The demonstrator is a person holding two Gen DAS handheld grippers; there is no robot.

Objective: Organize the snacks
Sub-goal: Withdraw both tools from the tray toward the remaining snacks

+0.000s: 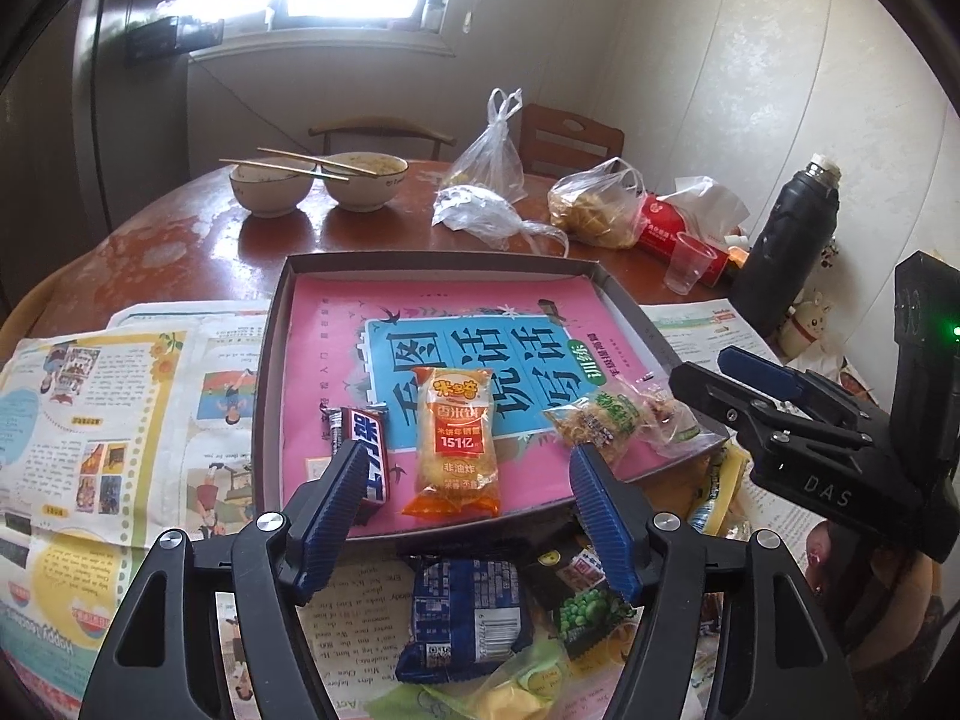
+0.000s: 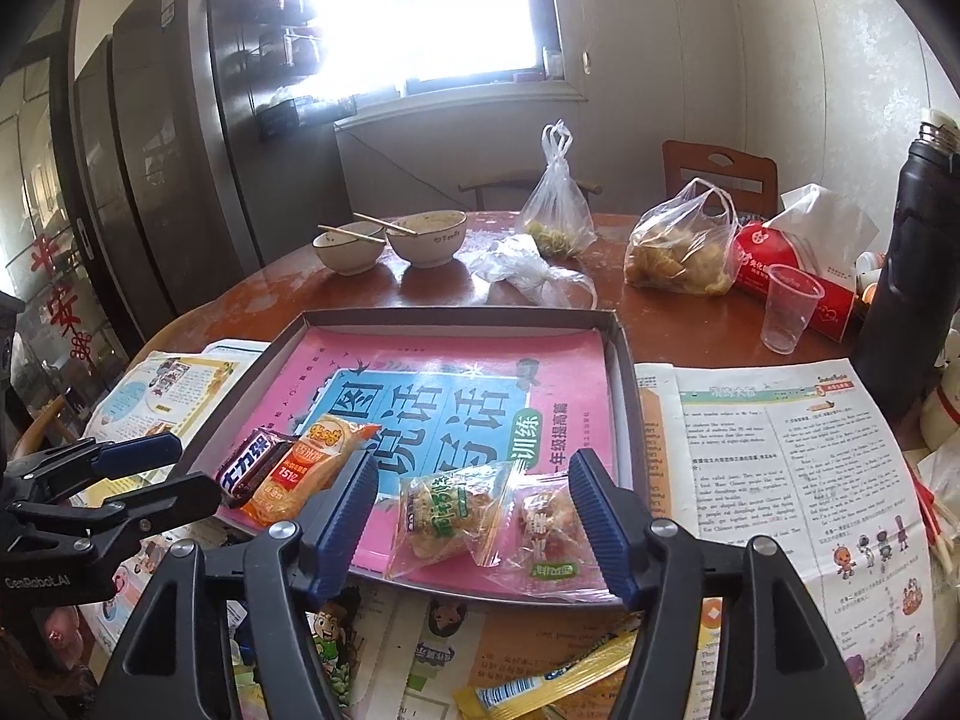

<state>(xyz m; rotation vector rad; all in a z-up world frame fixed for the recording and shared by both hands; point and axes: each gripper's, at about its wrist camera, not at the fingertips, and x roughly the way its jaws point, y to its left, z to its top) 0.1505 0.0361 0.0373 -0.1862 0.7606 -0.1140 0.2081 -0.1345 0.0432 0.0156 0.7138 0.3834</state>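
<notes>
Left gripper point(image 1: 468, 468): jaws apart, empty, above the orange rice cracker point(image 1: 454, 441). Right gripper point(image 2: 471, 480): likewise apart, empty, over two clear packets point(image 2: 480, 516) (contents hard to read). All inside the shallow tray point(image 2: 624, 360); chocolate bar point(image 1: 363, 453) beside the cracker.

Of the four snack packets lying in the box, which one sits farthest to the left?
The dark chocolate bar with white lettering, at the box's left edge beside the orange rice cracker packet; the two clear-wrapped packets lie to the right.
</notes>
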